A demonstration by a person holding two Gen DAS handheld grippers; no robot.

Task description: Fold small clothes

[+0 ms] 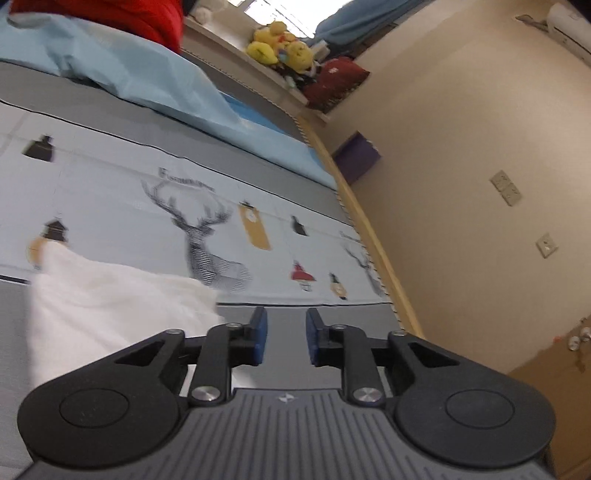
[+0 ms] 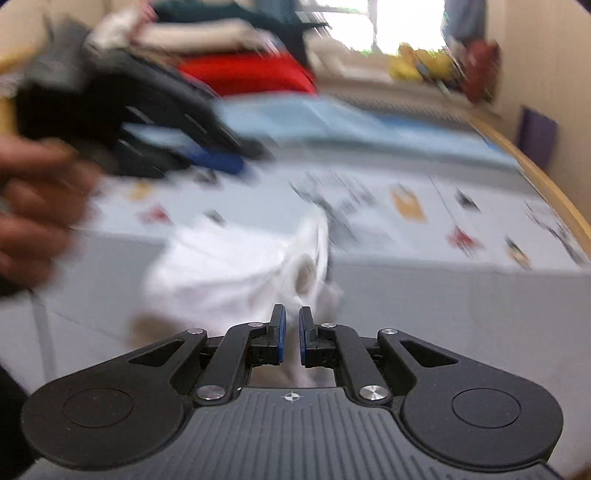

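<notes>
Two grippers are seen over one white garment (image 2: 236, 266), and that garment is the landmark for everything else. By the right gripper (image 2: 292, 334) a fold of the white cloth is pinched: its blue pads (image 2: 282, 332) are drawn nearly together with fabric bunched between them, and the rest of the garment is spread away from the jaws, rumpled and blurred. The left gripper (image 1: 282, 341) is seen with its jaws parted and nothing between them, the garment (image 1: 110, 306) lying just beside its left finger and not gripped. In the right wrist view the left gripper (image 2: 218, 162) is shown blurred beyond the garment, carried by a hand (image 2: 33, 206) at the frame's left edge. Under the garment a pale bedsheet (image 1: 122, 206) printed with deer heads and lanterns is spread. Beyond the garment a light blue cloth (image 1: 155, 77) and a red item (image 1: 147, 18) are piled, and further off yellow plush toys (image 1: 280, 44) are set on a ledge.
</notes>
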